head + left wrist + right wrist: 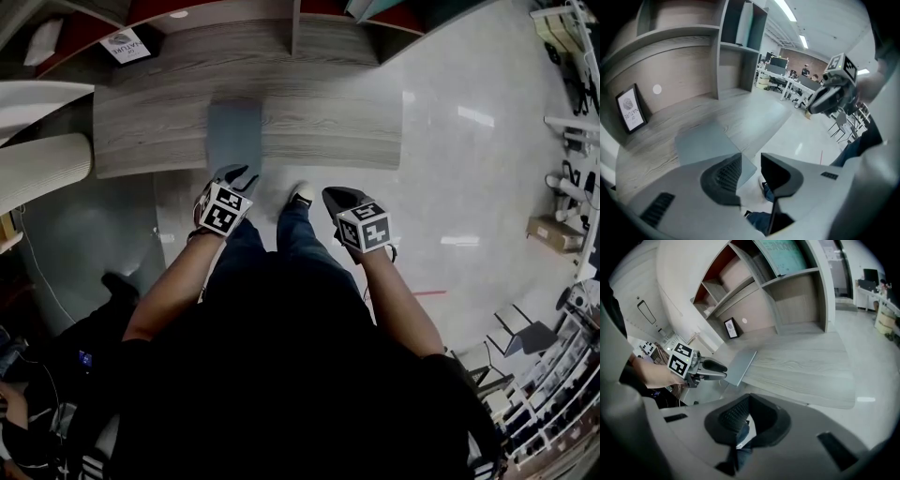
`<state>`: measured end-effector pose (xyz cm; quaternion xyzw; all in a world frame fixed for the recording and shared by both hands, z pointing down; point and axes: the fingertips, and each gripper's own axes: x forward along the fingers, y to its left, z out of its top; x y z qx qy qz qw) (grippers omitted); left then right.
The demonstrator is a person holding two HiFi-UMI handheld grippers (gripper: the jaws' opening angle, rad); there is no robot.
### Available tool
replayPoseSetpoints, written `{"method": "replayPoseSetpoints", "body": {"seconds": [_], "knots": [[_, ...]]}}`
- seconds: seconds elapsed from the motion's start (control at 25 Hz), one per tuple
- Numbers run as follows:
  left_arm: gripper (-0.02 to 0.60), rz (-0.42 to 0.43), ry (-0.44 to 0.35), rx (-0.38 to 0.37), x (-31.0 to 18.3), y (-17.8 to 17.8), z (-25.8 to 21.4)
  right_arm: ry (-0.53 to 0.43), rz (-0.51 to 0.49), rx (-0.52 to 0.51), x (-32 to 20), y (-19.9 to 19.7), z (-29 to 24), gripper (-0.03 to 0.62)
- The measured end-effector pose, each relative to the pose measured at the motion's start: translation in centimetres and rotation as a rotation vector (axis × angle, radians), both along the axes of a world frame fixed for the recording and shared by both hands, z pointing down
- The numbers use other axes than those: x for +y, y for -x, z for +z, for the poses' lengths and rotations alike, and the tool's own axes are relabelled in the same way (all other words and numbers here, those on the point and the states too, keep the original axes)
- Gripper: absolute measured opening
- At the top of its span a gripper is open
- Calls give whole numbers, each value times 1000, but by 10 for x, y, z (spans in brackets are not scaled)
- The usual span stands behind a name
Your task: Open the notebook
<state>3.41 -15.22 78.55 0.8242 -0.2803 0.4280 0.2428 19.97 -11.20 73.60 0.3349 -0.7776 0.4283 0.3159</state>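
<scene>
small framed sign (pixel 630 108) on the wooden shelf (pixel 754 110) seems to read "nature" under a round emblem

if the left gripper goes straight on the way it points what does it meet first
Probably the near corner of the closed notebook on the table, just ahead of the open left gripper. Depth is unclear; it may miss it.

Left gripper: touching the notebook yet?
Cannot tell. In the left gripper view the open left gripper frames the notebook's near corner; neither contact nor a gap shows plainly in any view.
</scene>
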Motion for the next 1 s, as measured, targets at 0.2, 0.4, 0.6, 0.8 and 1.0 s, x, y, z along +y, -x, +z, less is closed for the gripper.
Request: {"method": "replayPoseSetpoints", "body": {"seconds": [0.2, 0.4, 0.6, 0.8, 1.0], "knots": [[153, 52, -27, -33, 2, -9, 13, 12, 3, 3, -3, -3, 8, 2], [160, 77, -40, -86, 5, -10, 32, 26, -2, 1, -4, -3, 14, 2], [161, 121, -97, -163, 10, -11, 46, 35, -8, 0, -1, -4, 17, 2], [161, 144, -142, -232, 12, -7, 57, 39, -16, -2, 0, -4, 19, 2], [161, 206, -189, -291, 16, -7, 66, 49, -18, -2, 5, -4, 23, 2]]}}
